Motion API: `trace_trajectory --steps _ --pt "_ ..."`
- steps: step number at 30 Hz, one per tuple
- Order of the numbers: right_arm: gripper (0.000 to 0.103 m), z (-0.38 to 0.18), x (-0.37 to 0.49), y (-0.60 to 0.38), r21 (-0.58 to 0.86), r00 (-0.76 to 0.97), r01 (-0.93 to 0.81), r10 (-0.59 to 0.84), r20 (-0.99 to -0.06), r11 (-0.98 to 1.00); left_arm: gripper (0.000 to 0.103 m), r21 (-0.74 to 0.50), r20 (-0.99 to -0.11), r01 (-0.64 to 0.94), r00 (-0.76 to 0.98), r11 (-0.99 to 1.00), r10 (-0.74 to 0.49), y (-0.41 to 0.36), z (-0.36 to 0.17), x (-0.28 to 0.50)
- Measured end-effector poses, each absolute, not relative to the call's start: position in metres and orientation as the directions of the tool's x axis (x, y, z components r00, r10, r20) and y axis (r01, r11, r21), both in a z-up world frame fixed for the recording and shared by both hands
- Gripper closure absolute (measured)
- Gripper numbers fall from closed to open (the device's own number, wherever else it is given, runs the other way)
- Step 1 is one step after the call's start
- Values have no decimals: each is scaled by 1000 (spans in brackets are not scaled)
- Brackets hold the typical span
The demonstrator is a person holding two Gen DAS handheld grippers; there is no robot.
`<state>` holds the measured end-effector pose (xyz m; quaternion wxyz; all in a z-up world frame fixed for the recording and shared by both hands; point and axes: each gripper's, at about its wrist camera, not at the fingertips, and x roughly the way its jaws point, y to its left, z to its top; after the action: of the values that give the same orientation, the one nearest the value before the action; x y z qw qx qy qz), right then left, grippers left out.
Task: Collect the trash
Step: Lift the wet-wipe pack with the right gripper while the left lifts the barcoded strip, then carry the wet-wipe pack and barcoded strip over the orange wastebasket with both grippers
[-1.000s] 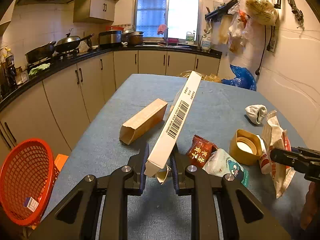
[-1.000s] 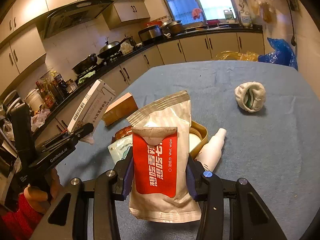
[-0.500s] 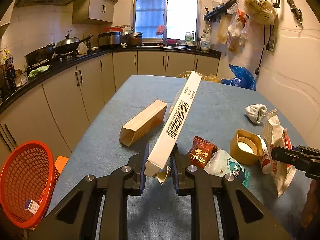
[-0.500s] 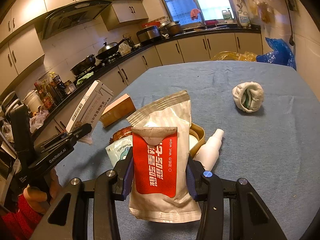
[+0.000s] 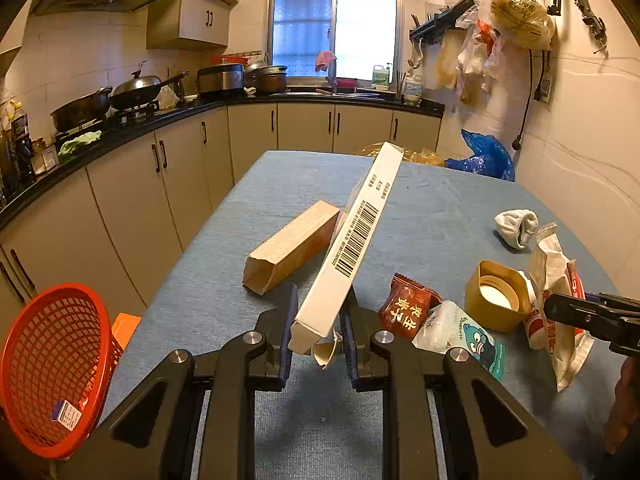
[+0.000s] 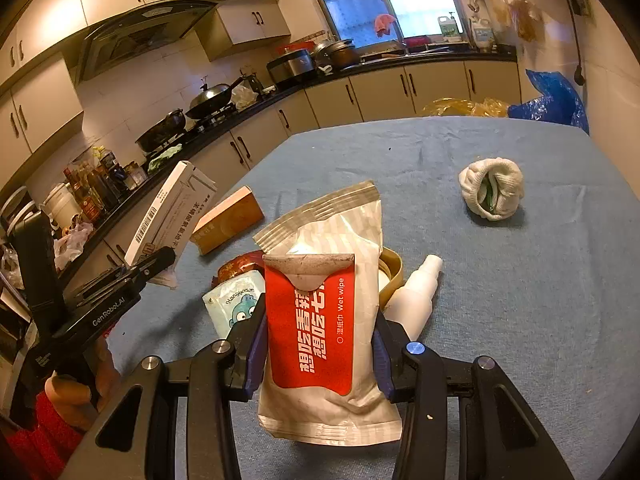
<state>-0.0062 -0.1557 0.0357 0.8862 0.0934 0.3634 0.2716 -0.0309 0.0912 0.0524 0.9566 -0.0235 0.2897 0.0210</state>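
Observation:
My left gripper (image 5: 317, 330) is shut on a long white carton with a barcode (image 5: 352, 244) and holds it tilted up above the blue table (image 5: 280, 188). It also shows in the right wrist view (image 6: 168, 212). My right gripper (image 6: 318, 344) is shut on a white and red wet-wipe packet (image 6: 320, 320), held upright over the table. The packet also shows in the left wrist view (image 5: 556, 300). A red mesh basket (image 5: 52, 368) stands below the table's left edge with a small box inside.
On the table lie a brown paper carton (image 5: 292, 252), a red snack wrapper (image 5: 408, 312), a white-blue packet (image 5: 460, 332), a yellow lid (image 5: 494, 296), a white spray bottle (image 6: 416, 292) and a rolled white sock (image 6: 492, 190). Kitchen counters run along the left and back.
Both grippers have held their loads almost still. The left wrist view has shifted slightly, so the basket sits a little lower in frame.

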Motion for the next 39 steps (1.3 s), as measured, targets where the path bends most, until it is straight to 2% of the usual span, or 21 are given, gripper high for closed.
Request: trace_trajectory --steps 24,31,39 --pt "55 34 -4 -154 362 588 -399 538 -604 843 83 -43 -560 -51 828 998 18 94 51 -29" --pt "55 36 -4 -153 333 616 -361 491 -616 871 83 -55 -546 -50 838 997 12 95 55 -32" --pt "55 56 -31 -147 355 627 -350 498 -599 867 83 -79 -514 -54 858 995 6 100 71 -55"
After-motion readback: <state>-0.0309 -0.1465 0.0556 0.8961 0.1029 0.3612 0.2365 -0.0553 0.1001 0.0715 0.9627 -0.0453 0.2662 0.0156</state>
